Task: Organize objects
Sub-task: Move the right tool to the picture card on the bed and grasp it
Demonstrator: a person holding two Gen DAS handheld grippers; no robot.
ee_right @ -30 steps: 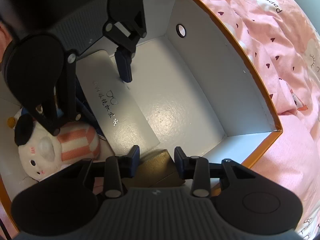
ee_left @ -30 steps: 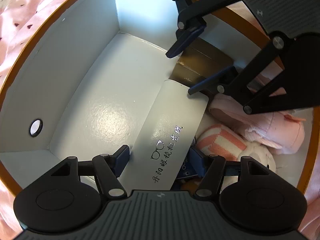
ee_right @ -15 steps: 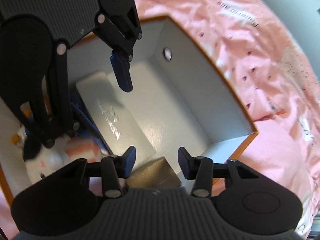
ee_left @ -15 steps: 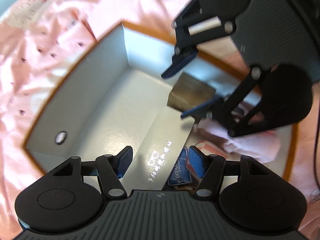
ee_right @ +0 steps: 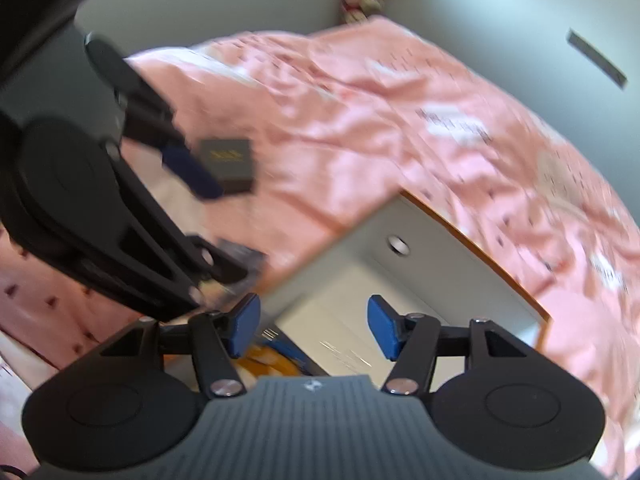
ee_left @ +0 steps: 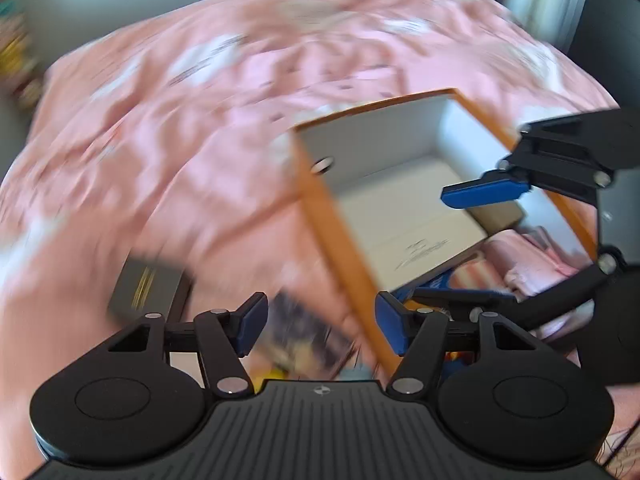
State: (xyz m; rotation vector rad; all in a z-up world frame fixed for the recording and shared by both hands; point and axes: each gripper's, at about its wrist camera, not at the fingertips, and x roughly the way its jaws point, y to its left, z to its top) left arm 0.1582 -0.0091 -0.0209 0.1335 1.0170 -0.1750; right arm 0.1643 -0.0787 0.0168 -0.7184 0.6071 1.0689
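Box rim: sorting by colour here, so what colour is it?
Orange rim, white inside; clearest in the left wrist view.

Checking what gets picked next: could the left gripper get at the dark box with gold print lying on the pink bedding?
Probably yes. The left gripper is open and empty, and the dark box lies uncovered on the bedding, outside the orange-edged box.

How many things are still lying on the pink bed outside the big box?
2, maybe more hidden: a black box with gold lettering on the pink bedsheet, and a blurry dark packet beside the orange-edged white box.
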